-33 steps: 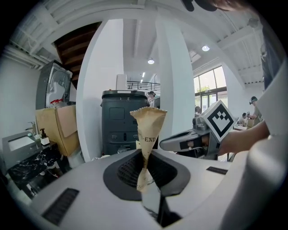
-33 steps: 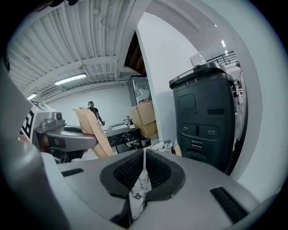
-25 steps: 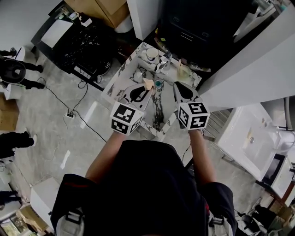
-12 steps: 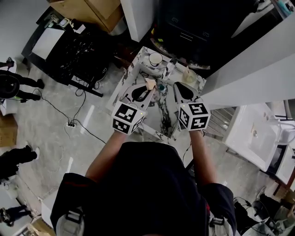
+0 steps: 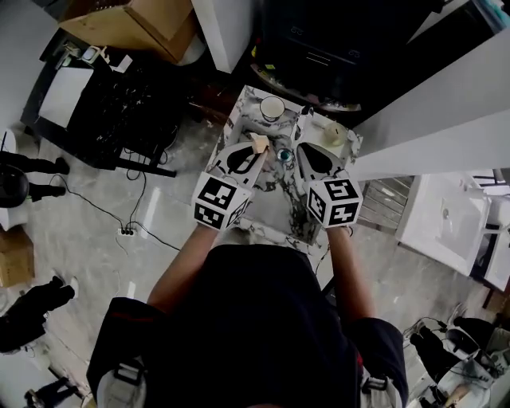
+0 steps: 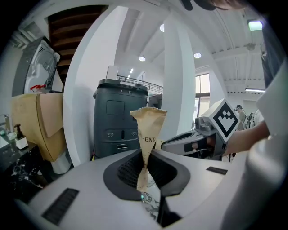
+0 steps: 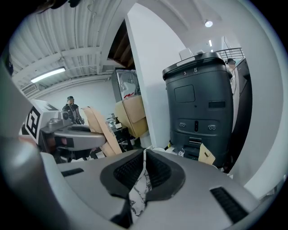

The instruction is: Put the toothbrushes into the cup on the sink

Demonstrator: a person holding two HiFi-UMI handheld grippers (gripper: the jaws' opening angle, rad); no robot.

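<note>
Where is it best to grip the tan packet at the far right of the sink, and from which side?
Probably its upper end: the packet stands tilted with that end free. Come from the near side with the right tool, now shut, opened and its jaws across the flat faces.

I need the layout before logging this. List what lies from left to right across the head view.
Cardboard box → left gripper, holding a paper packet → cup → right gripper → white basin.
</note>
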